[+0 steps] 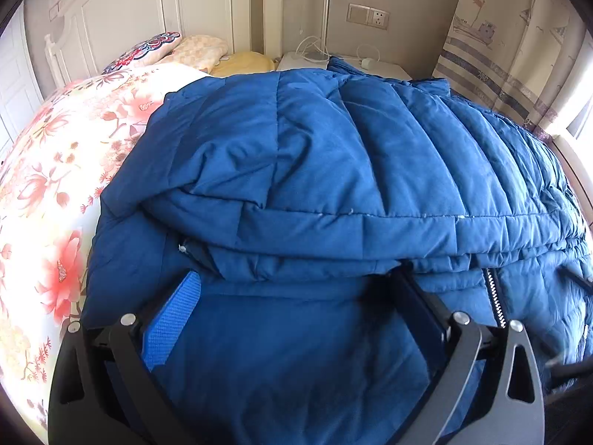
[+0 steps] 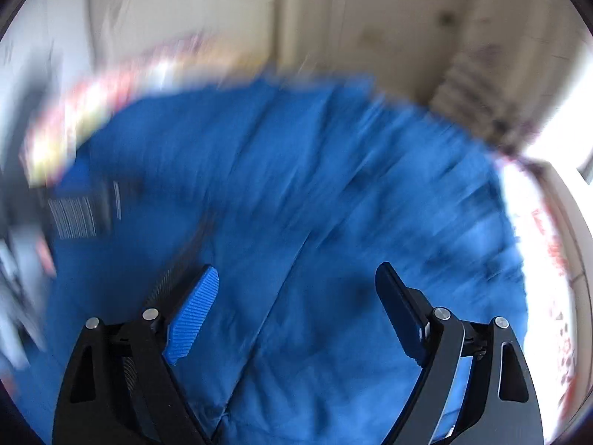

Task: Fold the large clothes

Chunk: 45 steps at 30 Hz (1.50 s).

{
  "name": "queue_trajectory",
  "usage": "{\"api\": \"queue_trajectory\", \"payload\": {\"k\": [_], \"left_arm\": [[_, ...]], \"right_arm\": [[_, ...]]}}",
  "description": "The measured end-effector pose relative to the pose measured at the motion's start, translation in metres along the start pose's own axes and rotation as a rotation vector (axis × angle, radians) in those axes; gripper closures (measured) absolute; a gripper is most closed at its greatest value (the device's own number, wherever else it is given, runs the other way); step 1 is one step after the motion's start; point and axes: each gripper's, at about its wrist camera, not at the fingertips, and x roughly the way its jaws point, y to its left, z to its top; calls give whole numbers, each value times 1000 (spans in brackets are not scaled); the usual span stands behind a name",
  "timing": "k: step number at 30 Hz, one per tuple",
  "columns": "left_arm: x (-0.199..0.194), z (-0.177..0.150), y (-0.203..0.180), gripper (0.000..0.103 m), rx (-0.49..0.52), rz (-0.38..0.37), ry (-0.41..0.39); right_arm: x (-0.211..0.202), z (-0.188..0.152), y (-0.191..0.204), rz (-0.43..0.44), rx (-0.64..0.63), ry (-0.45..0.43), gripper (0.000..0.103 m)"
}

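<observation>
A big blue quilted jacket [image 1: 333,155] is lying on the bed [image 1: 55,193], spreading over most of the floral bedspread toward the bed's right edge by the curtain [image 1: 500,55]. Its upper part is folding over itself in thick layers, and a zipper [image 1: 494,296] is showing beneath the fold near the right side. Pillows [image 1: 178,50] are sitting at the head of the bed against the white headboard [image 1: 129,11]; a wall socket [image 1: 367,15] is sitting on the wall behind.

Left hand-held gripper [image 1: 296,289] is standing spread wide w/ both fingers low on the jacket; the folded layers are hanging over the fingertips, esp. the right one, which is partly hidden under the fabric. Pads aren't pressing on cloth as far as the view is showing.

Right hand-held gripper [image 2: 296,282] is also standing spread wide, hovering over the jacket [image 2: 315,204]; nothing is sitting between its blue pads [image 2: 192,315]. Right wrist view is heavily motion-blurred, so fabric detail and bed edge are smearing.
</observation>
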Motion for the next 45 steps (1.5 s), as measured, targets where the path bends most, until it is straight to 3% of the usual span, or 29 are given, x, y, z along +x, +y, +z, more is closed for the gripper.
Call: {"api": "queue_trajectory", "payload": {"k": [4,7,8,9,11,12,14,17,19,21,24,26,27,29,34,36,38,41,45], "left_arm": [[-1,0,-1,2,2,0,3],[-23,-8,3,3,-18,3,-33],[-35,-13,4,3,-18,-30,-59],[-47,-21,2,3,-2,-53,-84],[-57,-33,-4,2,53,-5,-91],[-52,-42,-6,2,88,48,-74],[-35,-48,-2,2,78,39,6],[-31,-43,9,2,19,-4,26],[-37,-44,10,3,18,-1,13],[-51,-49,16,3,-1,-3,-19],[-74,-63,26,2,-14,-6,-62],[-71,-71,28,2,12,15,-42],[-60,-75,28,2,17,6,9],[-59,-74,28,2,11,9,20],[-76,-82,26,3,-3,34,-8],[-94,-93,20,3,0,-46,-33],[-107,-111,2,2,70,-84,-50],[-95,-135,-27,2,235,-7,-11],[-100,-130,-13,3,157,-78,16]], "right_arm": [[-4,1,-16,39,72,29,16],[-28,-6,-30,-6,96,-18,16],[-36,-11,-38,-36,102,-34,15],[-39,-17,-47,-88,113,-34,15],[-26,-32,-70,-158,163,29,15],[-20,-37,-82,-102,221,55,11],[-20,-42,-103,6,333,47,11],[-24,-42,-100,2,338,34,11],[-39,-45,-98,-36,355,8,11],[-62,-52,-94,-15,370,-46,11],[-91,-63,-71,19,285,-91,11],[-84,-73,-40,78,169,-19,11],[-74,-76,-27,91,104,24,11],[-74,-78,-2,-16,12,18,8],[-94,-77,-1,-34,48,29,7],[-108,-82,13,9,10,-22,7],[-113,-89,28,15,-56,-36,7],[-99,-96,30,22,-58,11,6],[-108,-93,18,17,-17,25,6]]}}
